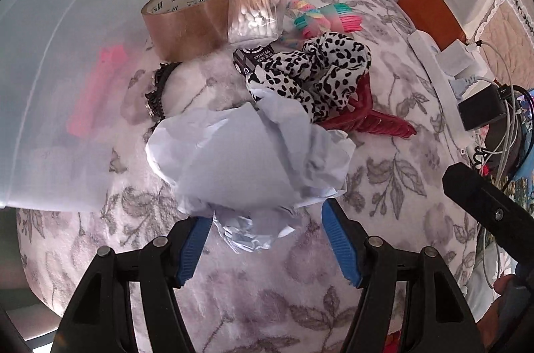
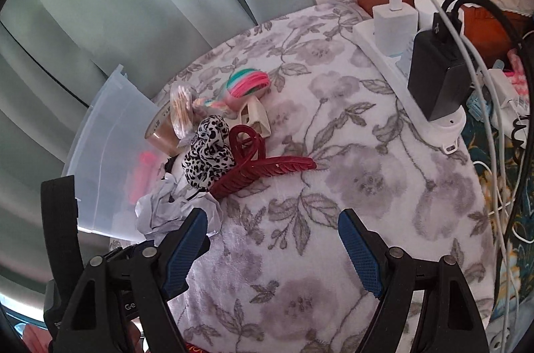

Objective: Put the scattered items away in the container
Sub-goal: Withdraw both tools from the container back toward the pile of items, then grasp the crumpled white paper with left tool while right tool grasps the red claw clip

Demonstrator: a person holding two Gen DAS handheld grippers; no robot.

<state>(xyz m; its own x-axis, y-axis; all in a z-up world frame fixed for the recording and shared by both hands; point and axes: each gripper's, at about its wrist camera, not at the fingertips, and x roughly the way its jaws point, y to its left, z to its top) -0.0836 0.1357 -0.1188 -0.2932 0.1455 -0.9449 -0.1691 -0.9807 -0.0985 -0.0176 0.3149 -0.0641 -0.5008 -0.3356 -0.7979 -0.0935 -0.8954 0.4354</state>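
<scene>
A crumpled white paper point(image 1: 247, 159) lies on the floral cloth; my left gripper point(image 1: 267, 216) is open with its blue pads on either side of the paper's near end. Behind it lie a leopard-print scrunchie point(image 1: 317, 76), a dark red hair claw point(image 1: 370, 116), a brown tape roll point(image 1: 187, 19), a pack of cotton swabs point(image 1: 257, 9), colourful hair ties point(image 1: 320, 16) and a black headband point(image 1: 158, 92). The translucent container point(image 1: 63, 79) stands at the left with a pink item inside. My right gripper point(image 2: 273, 233) is open and empty above bare cloth, right of the paper point(image 2: 167, 206) and near the hair claw point(image 2: 260, 169).
A white power strip point(image 2: 400, 76) with a white charger point(image 2: 393, 19), a black adapter point(image 2: 440, 76) and several cables runs along the right edge of the cloth. A cream clip point(image 2: 257, 116) lies by the hair ties. Green curtains hang behind the table.
</scene>
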